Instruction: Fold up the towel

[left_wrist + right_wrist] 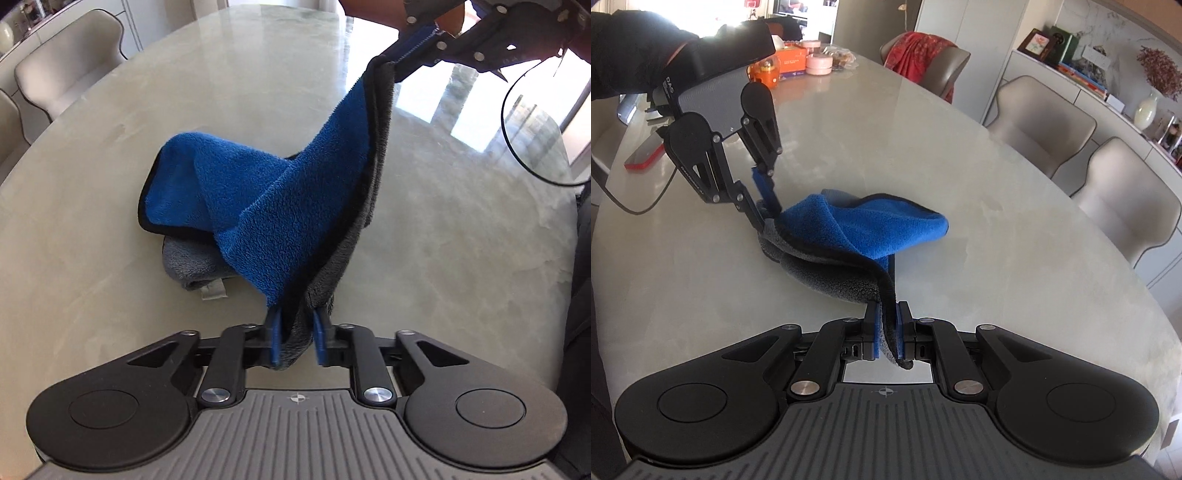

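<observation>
A towel (280,214), blue on one side and grey on the other with a black hem, is half lifted off the pale marble table (92,258). My left gripper (295,325) is shut on one corner of it, close to the camera. My right gripper (388,70) is shut on the other corner, higher at the upper right. The edge between them hangs stretched. In the right wrist view my right gripper (888,325) pinches the hem, and the left gripper (770,218) holds the far corner of the towel (864,229). The rest of the towel lies bunched on the table.
Beige chairs (1045,122) stand along the table's right side and others at the left (70,66). At the table's far end are an orange box (790,61), pink tins (818,64) and a red-edged phone (644,157). A black cable (517,147) loops at the right.
</observation>
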